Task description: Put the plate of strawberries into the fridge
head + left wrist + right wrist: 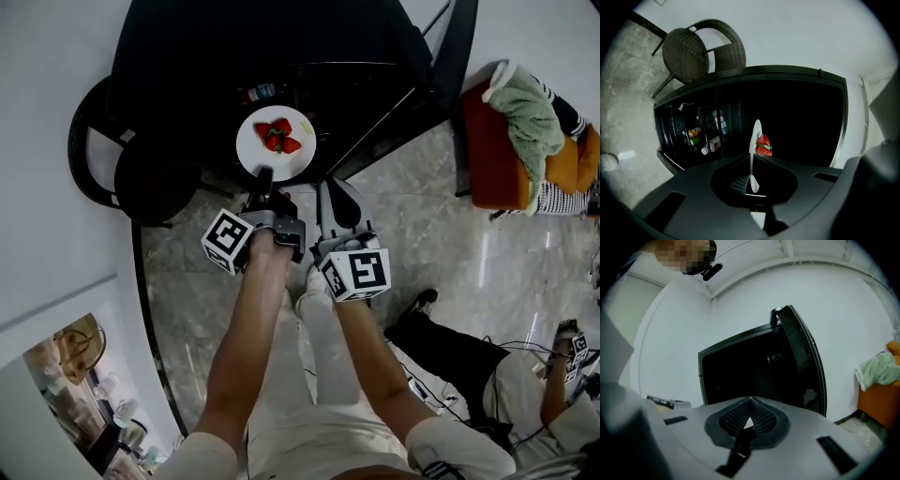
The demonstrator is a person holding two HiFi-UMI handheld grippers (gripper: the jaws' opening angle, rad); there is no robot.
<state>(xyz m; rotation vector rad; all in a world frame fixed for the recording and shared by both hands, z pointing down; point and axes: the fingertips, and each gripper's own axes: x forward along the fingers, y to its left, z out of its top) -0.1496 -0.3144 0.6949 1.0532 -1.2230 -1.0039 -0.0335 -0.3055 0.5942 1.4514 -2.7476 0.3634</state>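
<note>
ahead of the left tongs (752, 183) the fridge (806, 112) is seen open, and its dark cavity is left free beyond the plate (755, 136) clamped in them. lower down, the shelves are taken up by bottles and cartons (708, 140). the way to the right of the right tongs (330, 217) is bounded by the open door (441, 75). left of the left tongs, the fridge's side is flanked by a wicker chair (112, 159).

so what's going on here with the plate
A person stands at an open black fridge with a gripper in each hand. The left gripper has its fingers clamped on the rim of a white plate of strawberries, held out toward the fridge and not yet set down. The right gripper is shut and empty.
</note>
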